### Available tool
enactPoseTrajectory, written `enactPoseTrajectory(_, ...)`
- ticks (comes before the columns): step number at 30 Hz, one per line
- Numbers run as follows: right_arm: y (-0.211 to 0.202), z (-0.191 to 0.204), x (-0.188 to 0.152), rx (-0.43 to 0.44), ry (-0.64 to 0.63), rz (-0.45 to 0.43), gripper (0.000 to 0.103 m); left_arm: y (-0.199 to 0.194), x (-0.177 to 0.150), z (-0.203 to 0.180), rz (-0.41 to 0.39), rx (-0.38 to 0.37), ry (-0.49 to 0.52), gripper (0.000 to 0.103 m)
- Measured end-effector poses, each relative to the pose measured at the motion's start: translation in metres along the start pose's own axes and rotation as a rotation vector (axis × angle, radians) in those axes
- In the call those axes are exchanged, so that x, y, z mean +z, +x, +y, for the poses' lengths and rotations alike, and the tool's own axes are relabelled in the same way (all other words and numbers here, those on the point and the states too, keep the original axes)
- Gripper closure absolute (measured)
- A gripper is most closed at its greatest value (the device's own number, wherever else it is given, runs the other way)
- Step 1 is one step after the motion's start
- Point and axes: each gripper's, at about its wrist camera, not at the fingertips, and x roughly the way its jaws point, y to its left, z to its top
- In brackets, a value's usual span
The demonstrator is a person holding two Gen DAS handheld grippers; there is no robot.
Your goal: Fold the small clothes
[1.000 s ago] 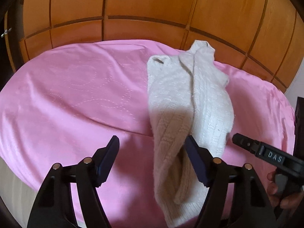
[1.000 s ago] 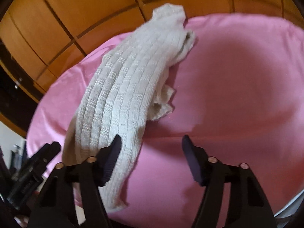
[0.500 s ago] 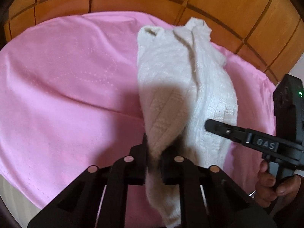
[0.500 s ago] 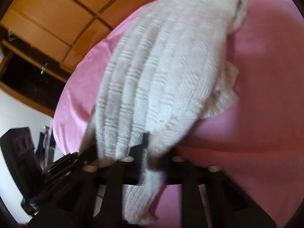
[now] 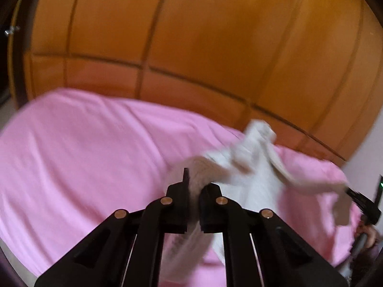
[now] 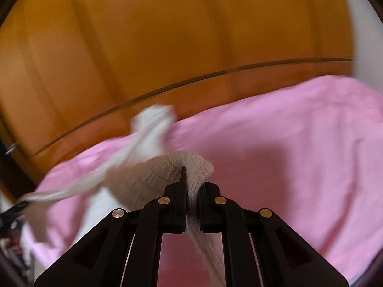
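We take the pink bedsheet (image 5: pixel 79 148) as our landmark; it covers the bed in front of the wooden panelled wall (image 5: pixel 191 35).

Left side: our left gripper (image 5: pixel 193 191) is clenched on one edge of the white knit garment (image 5: pixel 253 167). The cloth is pinched between the pads and a strip of it hangs below the jaws. The garment sits over the right part of the bedsheet, raised off it, with a narrow part trailing up toward the wall.

Right side: our right gripper (image 6: pixel 192 189) is likewise clenched on the white knit garment (image 6: pixel 167 167), gripping a bunched fold. From there the cloth stretches left across the bedsheet (image 6: pixel 287 143) toward the other tool. Both views are blurred, so we cannot tell the garment's exact outline.

Handling: we judge the knit to be light, soft and stretchy. It sags between the two holds and offers no stiffness. We recommend taking hold at a hem or at corners, gripping the full thickness of the knit, because a shallow pinch may slip or pull the loops.
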Motion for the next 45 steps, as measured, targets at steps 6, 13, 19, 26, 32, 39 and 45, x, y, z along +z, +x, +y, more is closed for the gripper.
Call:
enactPoseTrajectory(6,0.058,-0.078,0.033,-0.231,0.126,0.069,0.097,0.045,0.075,0.044,-0.023,0.21,-0.037,0.098)
enactPoseTrajectory(13,0.089,-0.084,0.044,-0.33,0.122,0.064,0.026,0.097,0.105,0.073,-0.007,0.431,-0.102,0.047)
enactPoseTrajectory(19,0.066,-0.038,0.026,-0.103,0.063,0.07,0.024,0.097,0.066,0.057,0.021,0.305,-0.079,0.048)
enactPoseTrajectory(26,0.076,0.103,-0.081,0.559,0.035,0.425,0.059,0.139,-0.049,0.019,0.318,-0.079,-0.118,0.065)
enactPoseTrajectory(32,0.103,0.193,-0.159,0.738,0.079,0.698,0.061,0.159,-0.101,0.011,0.412,-0.22,-0.277,0.065)
enactPoseTrajectory(39,0.12,0.211,-0.171,0.693,0.121,0.687,0.077,0.179,-0.122,-0.015,0.472,-0.331,-0.353,0.078)
enactPoseTrajectory(45,0.076,0.189,-0.128,0.656,0.021,0.502,0.097,0.164,-0.119,-0.028,0.434,-0.342,-0.334,0.099)
